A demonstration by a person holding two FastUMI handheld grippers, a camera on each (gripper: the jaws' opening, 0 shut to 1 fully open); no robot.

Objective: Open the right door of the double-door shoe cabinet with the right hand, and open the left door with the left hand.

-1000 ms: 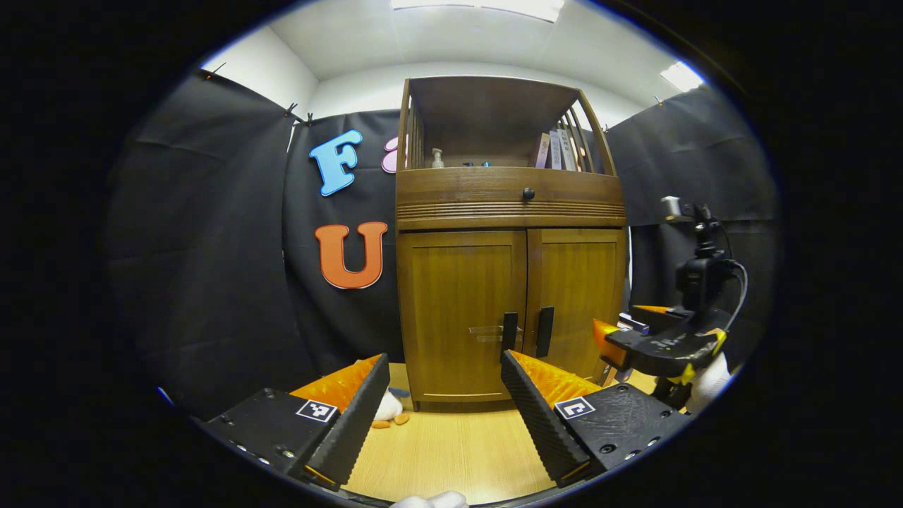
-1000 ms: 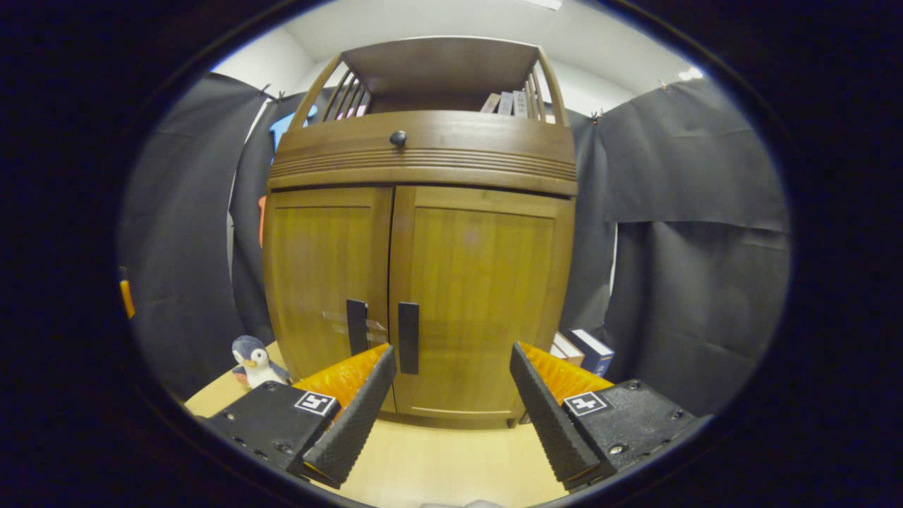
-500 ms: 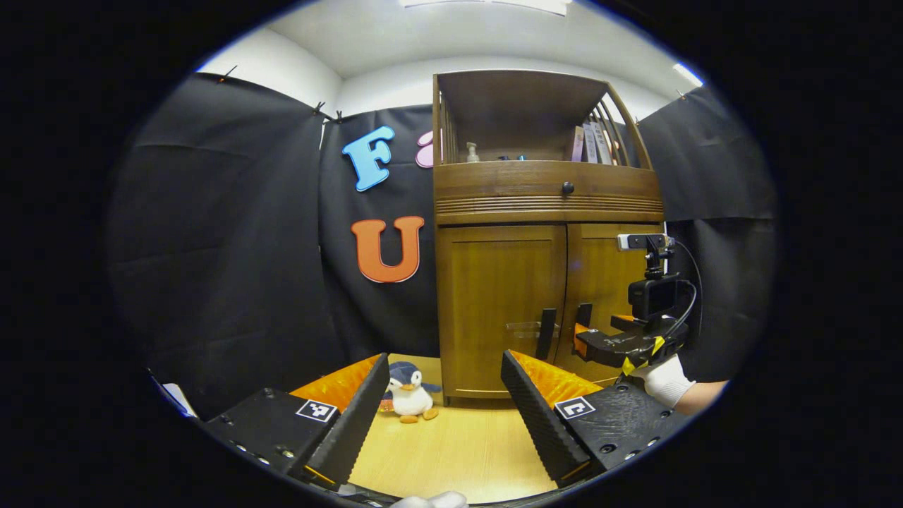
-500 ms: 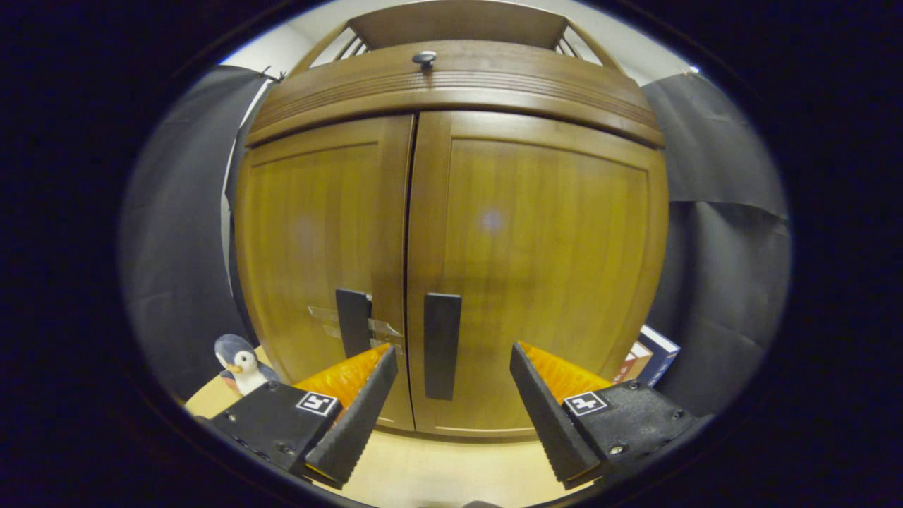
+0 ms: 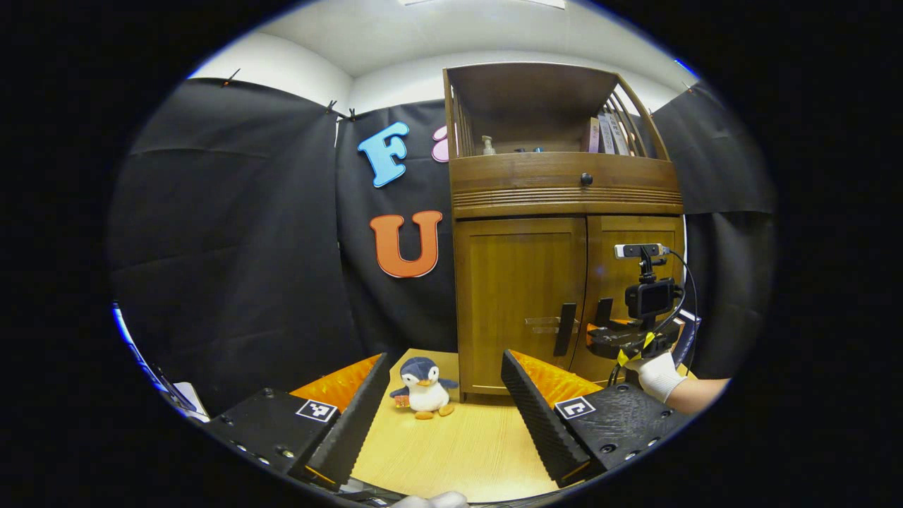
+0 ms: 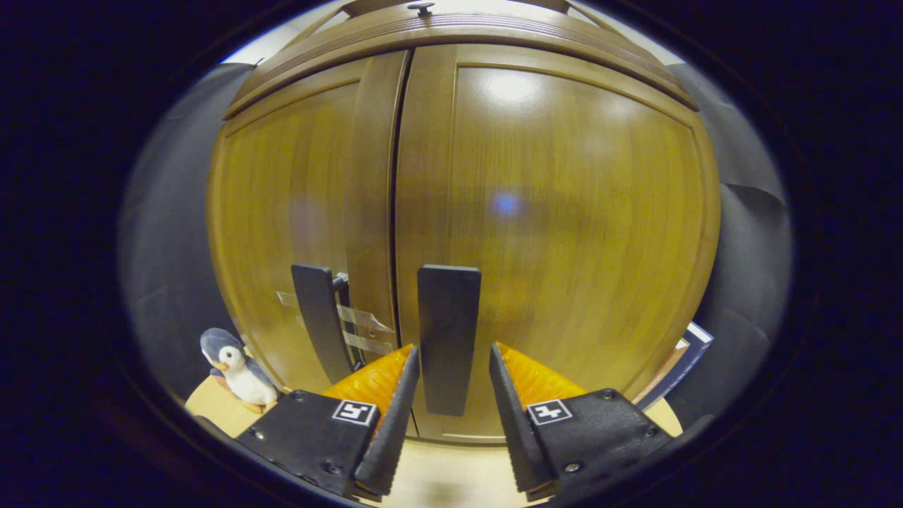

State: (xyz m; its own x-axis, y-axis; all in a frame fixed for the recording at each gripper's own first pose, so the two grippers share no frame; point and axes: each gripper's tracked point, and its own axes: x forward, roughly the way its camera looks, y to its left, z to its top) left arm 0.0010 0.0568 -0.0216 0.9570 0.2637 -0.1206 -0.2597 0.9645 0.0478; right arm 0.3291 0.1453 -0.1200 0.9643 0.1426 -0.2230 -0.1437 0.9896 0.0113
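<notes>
Reaching for the right door's handle (image 6: 446, 339) with my right claw (image 6: 451, 416), its fingers apart on either side, not squeezing yet. Both doors look shut. Next I pinch and pull. My left claw (image 5: 444, 416) waits open, back from the cabinet (image 5: 564, 204).

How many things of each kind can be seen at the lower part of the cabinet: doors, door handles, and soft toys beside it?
Doors: 2, the left door and the right door, both closed.
Door handles: 2, the left handle and the right handle.
Soft toys: 1, the penguin.
Total: 5
</notes>
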